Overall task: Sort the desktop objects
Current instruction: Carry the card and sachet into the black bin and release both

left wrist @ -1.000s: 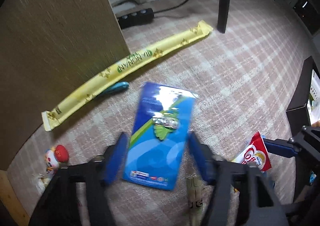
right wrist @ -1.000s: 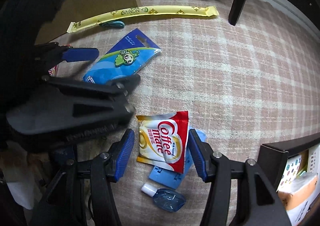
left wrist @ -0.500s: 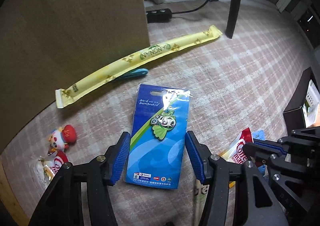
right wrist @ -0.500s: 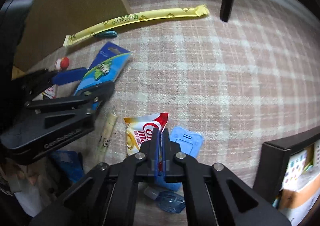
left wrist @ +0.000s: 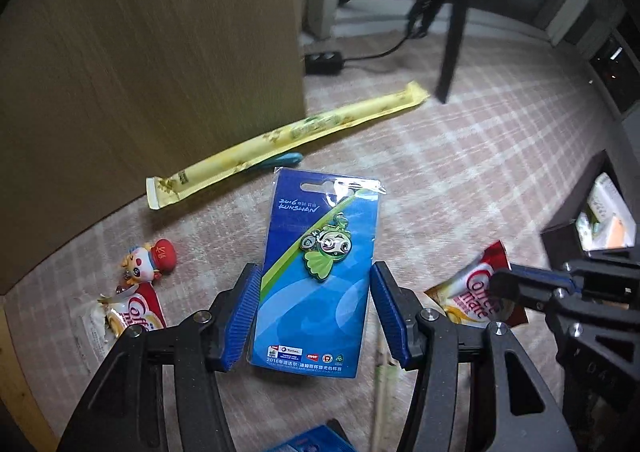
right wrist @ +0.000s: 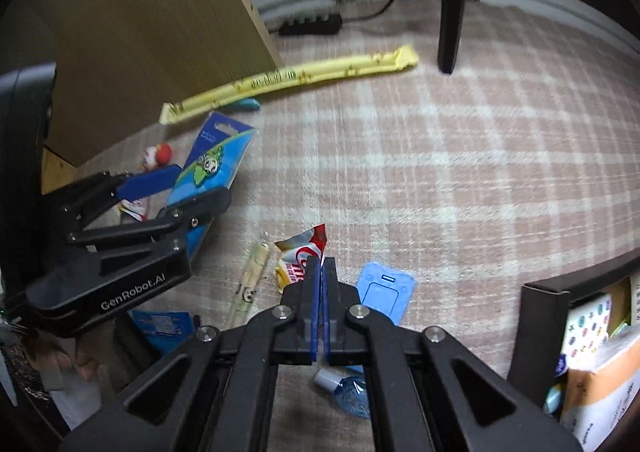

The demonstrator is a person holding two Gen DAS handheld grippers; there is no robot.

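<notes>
Two grippers work over a plaid cloth (right wrist: 460, 180) strewn with small things. The right gripper (right wrist: 320, 272) is clenched on a creamer packet (right wrist: 306, 250), a glossy foil sachet pinched at its near edge and sticking out toward 12 o'clock past the blue pads. Just right of it lies a flat pale-blue plastic tag (right wrist: 386, 288), and close under the fingers a small clear bottle (right wrist: 348, 392). The dark box (right wrist: 540, 312) at 4 o'clock, already holding printed packs, is likely the sorting bin, so the right gripper is the nearer one to it.

The left gripper (left wrist: 314, 316) stands spread, its ribbed blue pads flanking the lower half of a blue card (left wrist: 320, 272); whether they touch its edges I cannot tell. The card is stiff and glossy, with a green cartoon charm at its centre, its long axis running straight toward 12 o'clock along the fingers. At 9 o'clock sit a second creamer packet (left wrist: 136, 312) and a little red-capped figurine (left wrist: 150, 258). Farther off, at 11 to 1 o'clock, a long yellow wrapper (left wrist: 280, 136) lies slantwise against a wooden panel (left wrist: 152, 52).
</notes>
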